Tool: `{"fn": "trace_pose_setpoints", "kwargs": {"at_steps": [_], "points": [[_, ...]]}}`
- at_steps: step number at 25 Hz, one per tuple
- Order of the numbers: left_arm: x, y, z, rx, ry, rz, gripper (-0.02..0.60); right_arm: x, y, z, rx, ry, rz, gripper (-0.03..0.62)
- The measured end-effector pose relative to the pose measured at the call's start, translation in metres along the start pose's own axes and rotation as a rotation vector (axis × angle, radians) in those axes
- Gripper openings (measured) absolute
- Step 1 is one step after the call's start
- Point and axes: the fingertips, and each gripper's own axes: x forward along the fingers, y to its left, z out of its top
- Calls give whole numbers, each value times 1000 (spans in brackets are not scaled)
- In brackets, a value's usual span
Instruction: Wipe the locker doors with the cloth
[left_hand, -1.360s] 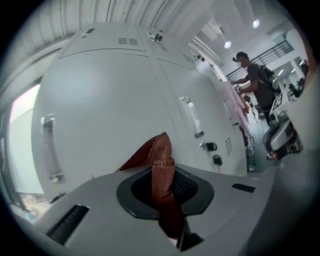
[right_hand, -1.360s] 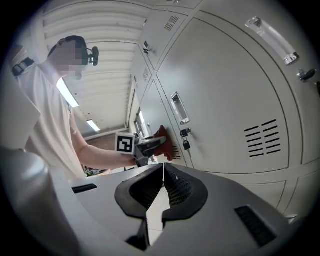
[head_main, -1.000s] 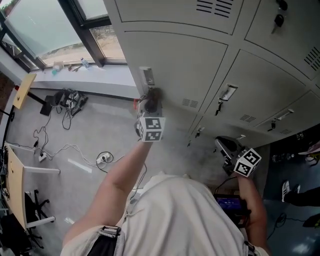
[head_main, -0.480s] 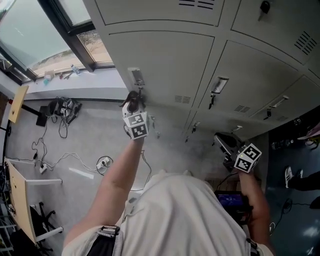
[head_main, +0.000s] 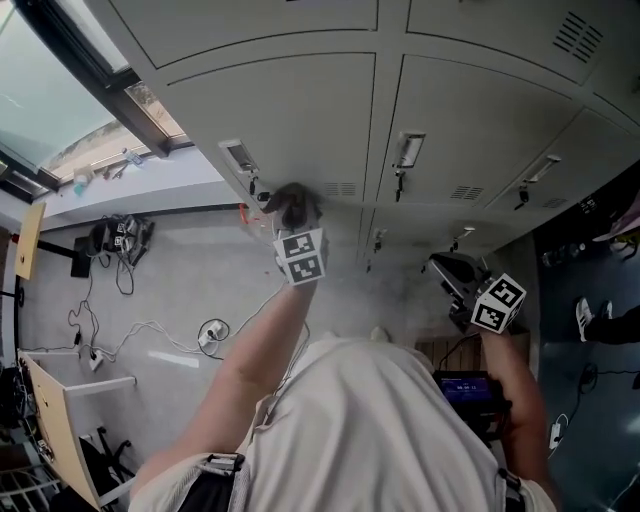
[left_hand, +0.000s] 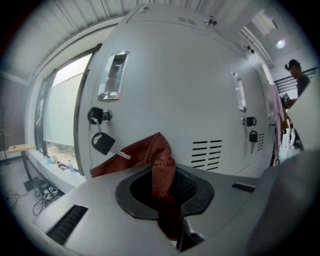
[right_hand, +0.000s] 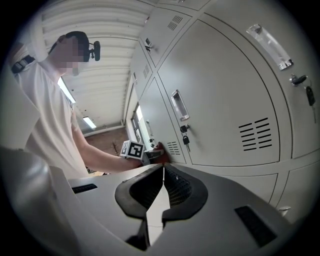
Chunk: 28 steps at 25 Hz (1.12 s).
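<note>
The red cloth (left_hand: 150, 152) is pinched in my left gripper (left_hand: 162, 175), which is shut on it, and it presses against a grey locker door (head_main: 290, 120). In the head view the left gripper (head_main: 293, 212) holds the cloth (head_main: 291, 198) just right of the door's handle (head_main: 240, 158), near its vent slots (head_main: 340, 188). The lock with its hanging key fob (left_hand: 102, 141) shows left of the cloth. My right gripper (head_main: 450, 275) hangs lower right, away from the doors. Its jaws (right_hand: 162, 172) are shut with nothing between them.
More locker doors with handles (head_main: 408, 150) and keys run to the right. A window (head_main: 60, 110) and sill are at the left. Cables (head_main: 120, 240) and a desk (head_main: 50, 420) are on the floor. A person (left_hand: 295, 75) stands far right.
My left gripper has carried the cloth to the right across the door, from the lock under the handle toward the vent slots. The right gripper has stayed low at the right.
</note>
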Motion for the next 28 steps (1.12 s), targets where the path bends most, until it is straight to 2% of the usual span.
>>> {"fn": "trace_pose_setpoints", "kwargs": {"at_steps": [2, 5, 9, 12, 14, 17, 23, 25, 28], "points": [[-4, -31, 10, 19, -25, -74, 38, -7, -1, -2, 7, -3, -15, 17], [-7, -83, 20, 64, -43, -230, 38, -13, -1, -8, 16, -5, -39, 17], [0, -113, 55, 155, -101, -349, 38, 17, -4, 14, -18, -11, 14, 17], [-3, -140, 44, 238, -105, -457, 38, 15, -3, 10, -6, 9, 3, 17], [-1, -145, 33, 297, -105, -498, 38, 15, -4, 11, -9, 16, -9, 17], [4, -127, 15, 344, -69, -481, 38, 23, -3, 17, -26, 21, 5, 17], [4, -50, -33, 310, 42, -336, 38, 21, 1, 10, -18, 37, 8, 17], [3, -18, -40, 304, 61, -283, 38, 23, 3, 8, -14, 39, -1, 17], [4, 44, -44, 268, 80, -165, 38, 34, 6, 6, -15, 40, 1, 17]]}}
